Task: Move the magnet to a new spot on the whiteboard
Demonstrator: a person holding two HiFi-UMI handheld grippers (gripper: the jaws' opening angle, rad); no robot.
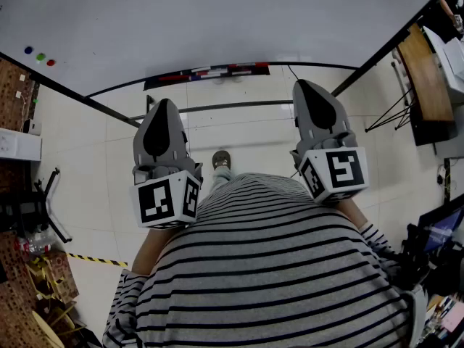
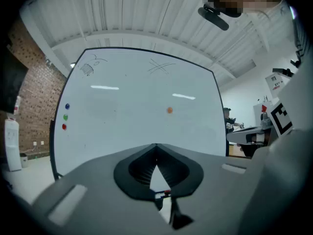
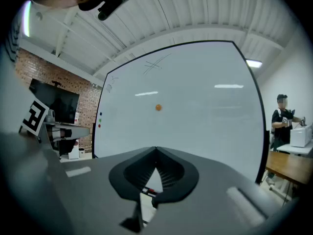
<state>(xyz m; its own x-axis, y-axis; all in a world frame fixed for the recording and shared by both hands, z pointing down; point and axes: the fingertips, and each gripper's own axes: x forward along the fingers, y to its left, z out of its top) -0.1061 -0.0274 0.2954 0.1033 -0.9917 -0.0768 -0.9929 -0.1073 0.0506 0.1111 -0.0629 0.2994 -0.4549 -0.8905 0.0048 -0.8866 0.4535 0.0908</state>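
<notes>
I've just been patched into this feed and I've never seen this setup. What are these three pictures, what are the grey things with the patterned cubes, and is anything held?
There is no robot arm: a person in a striped shirt holds a two-jaw gripper in each hand. The head view looks down from a camera on the person's head, with the left gripper at the left and the right gripper at the right. The cubes are part of them. The other two pictures come from a camera on each gripper, looking along its jaws. Both face a whiteboard. On it sit an orange magnet near the middle and a column of blue, green and red magnets at its left edge. Both grippers' jaws are closed with nothing between them, away from the board.
</notes>
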